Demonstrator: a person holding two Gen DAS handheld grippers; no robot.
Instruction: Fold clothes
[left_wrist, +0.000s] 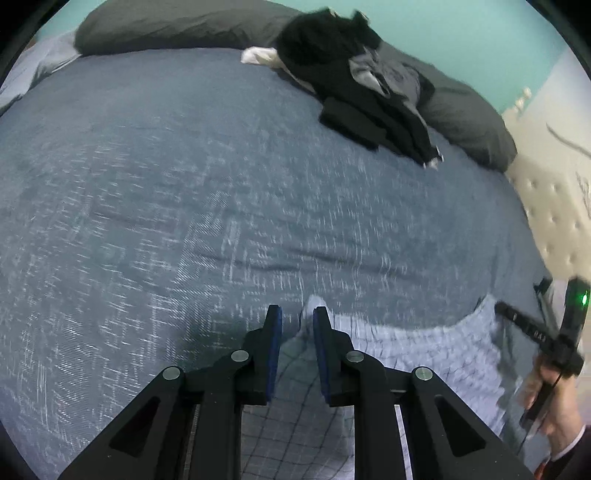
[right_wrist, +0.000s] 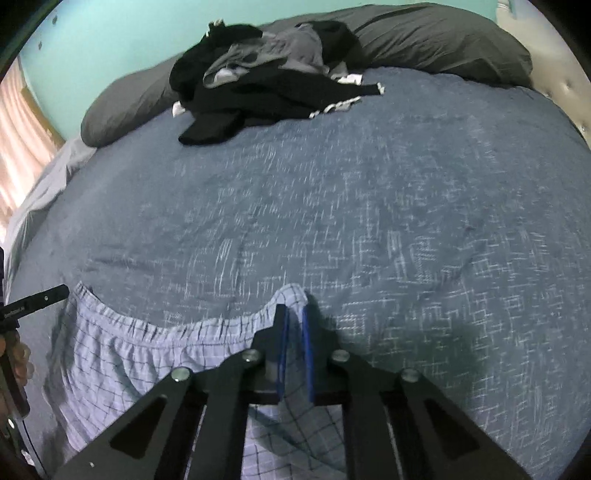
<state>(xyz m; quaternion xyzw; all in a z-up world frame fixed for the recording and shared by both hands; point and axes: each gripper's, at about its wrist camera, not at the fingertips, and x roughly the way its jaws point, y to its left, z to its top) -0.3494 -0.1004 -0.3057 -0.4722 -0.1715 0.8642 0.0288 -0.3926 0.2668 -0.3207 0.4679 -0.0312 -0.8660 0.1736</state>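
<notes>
Light blue checked shorts with a gathered waistband hang stretched between my two grippers above the blue bedspread. My left gripper is shut on one waistband corner, which pokes up between the blue pads. My right gripper is shut on the other corner of the shorts. The right gripper also shows at the right edge of the left wrist view. The left gripper shows at the left edge of the right wrist view.
A heap of black and grey clothes lies at the far side of the bed against dark grey pillows; it also shows in the right wrist view. A cream tufted headboard stands at the right. The bedspread spreads ahead.
</notes>
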